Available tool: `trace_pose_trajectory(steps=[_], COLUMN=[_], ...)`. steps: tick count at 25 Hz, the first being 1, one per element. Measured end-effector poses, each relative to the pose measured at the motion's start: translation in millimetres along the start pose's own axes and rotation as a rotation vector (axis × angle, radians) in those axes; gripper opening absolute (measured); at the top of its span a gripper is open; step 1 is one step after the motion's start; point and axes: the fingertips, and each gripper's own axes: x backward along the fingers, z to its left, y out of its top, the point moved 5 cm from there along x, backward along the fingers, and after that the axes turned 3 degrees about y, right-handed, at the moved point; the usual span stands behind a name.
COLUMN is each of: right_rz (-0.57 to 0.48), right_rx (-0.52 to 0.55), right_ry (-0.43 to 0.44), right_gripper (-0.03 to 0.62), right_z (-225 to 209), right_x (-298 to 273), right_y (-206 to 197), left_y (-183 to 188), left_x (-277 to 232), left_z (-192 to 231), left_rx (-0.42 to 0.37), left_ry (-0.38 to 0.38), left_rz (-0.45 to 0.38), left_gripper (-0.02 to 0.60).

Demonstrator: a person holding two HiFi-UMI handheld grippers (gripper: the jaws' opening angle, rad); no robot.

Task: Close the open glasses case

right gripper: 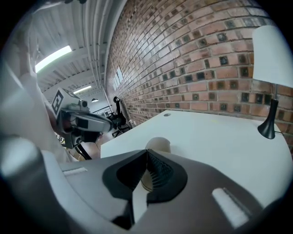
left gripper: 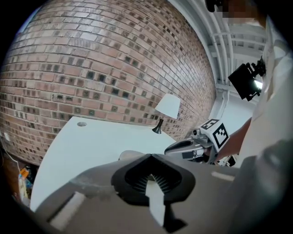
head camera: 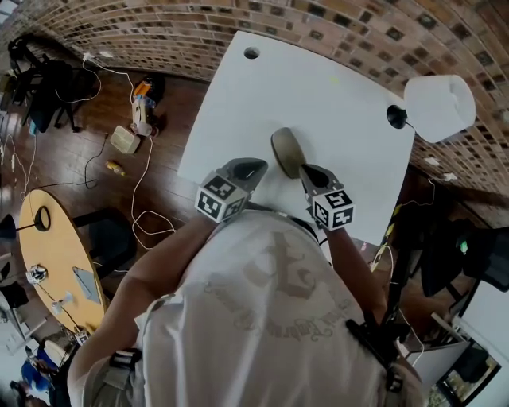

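Glasses case (head camera: 286, 151): olive, lid down, contents unseen; lies on the white worktop (head camera: 334, 103) toward its near edge.
Left hand-held gripper (head camera: 253, 165): clenched, empty, just left of it.
Right hand-held gripper (head camera: 308, 169): clenched, empty, just right of it.
Lamp (head camera: 439, 106): far right corner.

You stand in an office-type workroom: brick wall (head camera: 318, 24), white table (head camera: 318, 87), lamp (head camera: 439, 107), cables (head camera: 143, 183) across wood floor (head camera: 71, 151), black chairs (head camera: 44, 87).
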Motion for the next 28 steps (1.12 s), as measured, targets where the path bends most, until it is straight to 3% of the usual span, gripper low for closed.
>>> trace_pose_trajectory(steps=[4, 8, 12, 28], right_rz=[-0.066, -0.121, -0.167, -0.194], right_rx=[-0.017, -0.012, -0.028, -0.046], right_ry=[-0.044, -0.015, -0.029, -0.06], right_gripper=[0.008, 0.008, 0.008, 0.008], right_z=[7, 20, 13, 18], right_x=[24, 15, 32, 42], right_y=[7, 25, 35, 37], left_y=[7, 9, 16, 22], left_x=[-8, 8, -10, -12], left_z=[-9, 6, -4, -6], left_rx=[-0.03, -0.036, -0.052, -0.07], left_ry=[-0.074, -0.036, -0.064, -0.094], left_rz=[-0.008, -0.01, -0.002, -0.005], left_gripper=[0.006, 0.006, 0.006, 0.006])
